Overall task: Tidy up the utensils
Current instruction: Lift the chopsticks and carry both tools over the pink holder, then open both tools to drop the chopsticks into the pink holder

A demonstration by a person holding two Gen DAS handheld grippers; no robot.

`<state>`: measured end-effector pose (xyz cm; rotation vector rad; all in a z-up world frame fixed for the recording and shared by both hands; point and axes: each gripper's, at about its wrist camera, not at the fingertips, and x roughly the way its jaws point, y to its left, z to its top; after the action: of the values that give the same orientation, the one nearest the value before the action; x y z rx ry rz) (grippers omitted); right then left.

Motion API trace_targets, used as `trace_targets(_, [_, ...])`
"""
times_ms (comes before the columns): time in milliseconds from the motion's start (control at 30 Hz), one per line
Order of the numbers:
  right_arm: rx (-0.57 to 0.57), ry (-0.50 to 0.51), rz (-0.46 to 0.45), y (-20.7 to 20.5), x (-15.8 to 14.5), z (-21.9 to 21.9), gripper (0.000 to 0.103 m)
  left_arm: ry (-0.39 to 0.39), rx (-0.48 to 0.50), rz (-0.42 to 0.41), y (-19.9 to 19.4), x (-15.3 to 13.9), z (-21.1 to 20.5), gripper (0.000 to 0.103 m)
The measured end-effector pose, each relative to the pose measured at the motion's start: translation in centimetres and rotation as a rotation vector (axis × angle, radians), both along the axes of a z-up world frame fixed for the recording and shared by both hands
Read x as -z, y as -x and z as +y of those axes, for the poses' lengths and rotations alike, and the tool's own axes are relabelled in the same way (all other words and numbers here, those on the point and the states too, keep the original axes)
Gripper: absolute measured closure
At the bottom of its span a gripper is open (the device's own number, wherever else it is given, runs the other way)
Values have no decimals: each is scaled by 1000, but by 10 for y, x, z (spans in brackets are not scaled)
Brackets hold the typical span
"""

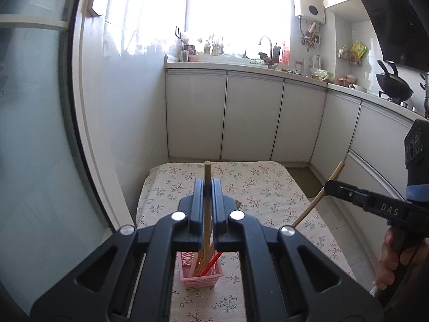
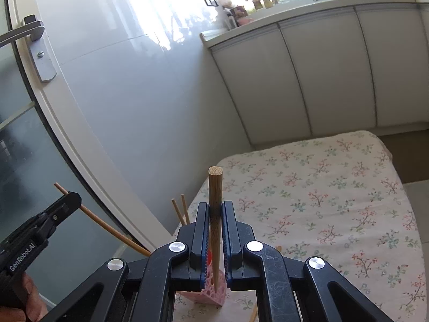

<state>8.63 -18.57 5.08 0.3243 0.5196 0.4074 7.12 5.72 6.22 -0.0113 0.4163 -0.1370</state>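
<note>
Left gripper [image 1: 207,187]: we see its jaws narrow, clamping a chopstick [image 1: 207,177].
Right gripper [image 2: 215,209]: jaws narrow, clamping a stick [image 2: 215,187].
Basket [image 1: 201,279]: pink, on the cloth [image 1: 268,187], holding more sticks.

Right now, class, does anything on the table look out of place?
Yes. One chopstick lies loose on the floral tablecloth beside the pink basket, while the others stand inside it. Each hand-held gripper, left and right, holds one more.
</note>
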Motion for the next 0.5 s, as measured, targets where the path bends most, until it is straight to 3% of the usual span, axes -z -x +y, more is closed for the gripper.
trace_targets(333, [-19,-7,-17,3,-2,2,95,-52,-12,192,-46,48,-5,97])
trace_targets(500, [-24,-12,-21,4,-2,4,95,-1,27,239,-53,60,-1,94])
